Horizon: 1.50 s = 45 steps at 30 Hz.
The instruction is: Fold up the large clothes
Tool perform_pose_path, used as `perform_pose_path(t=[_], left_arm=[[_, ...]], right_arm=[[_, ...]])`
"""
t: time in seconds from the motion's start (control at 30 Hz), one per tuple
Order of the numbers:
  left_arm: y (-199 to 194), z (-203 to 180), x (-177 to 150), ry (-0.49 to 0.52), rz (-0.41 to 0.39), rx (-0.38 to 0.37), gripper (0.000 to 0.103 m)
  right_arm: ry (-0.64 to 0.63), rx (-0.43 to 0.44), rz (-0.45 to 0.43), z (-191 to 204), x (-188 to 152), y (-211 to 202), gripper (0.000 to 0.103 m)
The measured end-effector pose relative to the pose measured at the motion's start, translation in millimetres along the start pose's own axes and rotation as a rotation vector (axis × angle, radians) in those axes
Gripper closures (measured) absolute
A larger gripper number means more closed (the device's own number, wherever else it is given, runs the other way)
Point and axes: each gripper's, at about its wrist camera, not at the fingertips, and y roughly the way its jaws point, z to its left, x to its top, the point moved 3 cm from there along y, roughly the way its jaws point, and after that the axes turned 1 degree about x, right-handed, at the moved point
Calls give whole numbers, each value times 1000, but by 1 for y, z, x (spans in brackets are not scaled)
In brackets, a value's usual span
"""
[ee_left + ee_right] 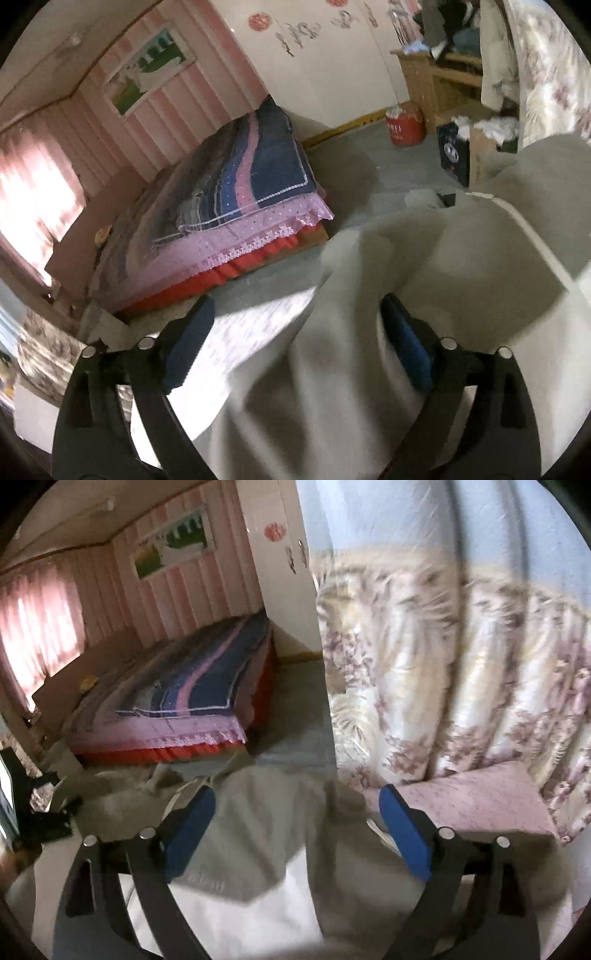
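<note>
A large cream-white garment fills the lower right of the left wrist view, with a white piped seam running down its right side. My left gripper is open, its blue pads wide apart, and the cloth lies between the jaws without being pinched. In the right wrist view the same pale garment lies bunched under and between the jaws of my right gripper, which is open too. Both views are blurred by motion.
A bed with pink and navy covers on a red base stands across the grey floor. A floral quilt hangs close at the right. A red bucket, boxes and a wooden cabinet stand at the far wall.
</note>
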Motion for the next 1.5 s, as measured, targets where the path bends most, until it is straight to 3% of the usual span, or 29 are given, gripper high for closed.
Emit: perform_pose_path(t=[0.13, 0.27, 0.5, 0.6, 0.7, 0.87, 1.27, 1.37, 1.4, 1.47, 1.5], left_arm=[[-63, 25, -21, -70, -32, -40, 7], [-133, 26, -47, -148, -73, -109, 3], [-189, 5, -125, -243, -60, -120, 3], [-221, -12, -142, -252, -97, -141, 3], [-240, -38, -141, -263, -103, -219, 3], [-236, -88, -125, -255, -81, -262, 3], [-194, -218, -74, -361, -11, -380, 3], [-184, -249, -64, -349, -5, -415, 7], [-178, -260, -61, -337, 10, -433, 17], [-163, -283, -58, -303, 41, -492, 53], [-154, -294, -57, -279, 79, -513, 80]], right_arm=[[-2, -1, -16, -7, -28, -50, 12], [-4, -28, -23, -17, -60, -90, 11], [-63, -19, -37, -1, -126, -163, 6], [-91, -52, -47, -5, -145, -180, 4], [-76, -62, -53, -16, -154, -187, 3], [-49, -65, -49, -35, -153, -186, 3], [-73, -139, -6, -80, -139, -163, 3], [-61, -157, 4, -91, -140, -166, 3], [-57, -160, 6, -92, -141, -167, 3], [-56, -172, 12, -97, -141, -171, 3], [-56, -180, 10, -99, -141, -174, 3]])
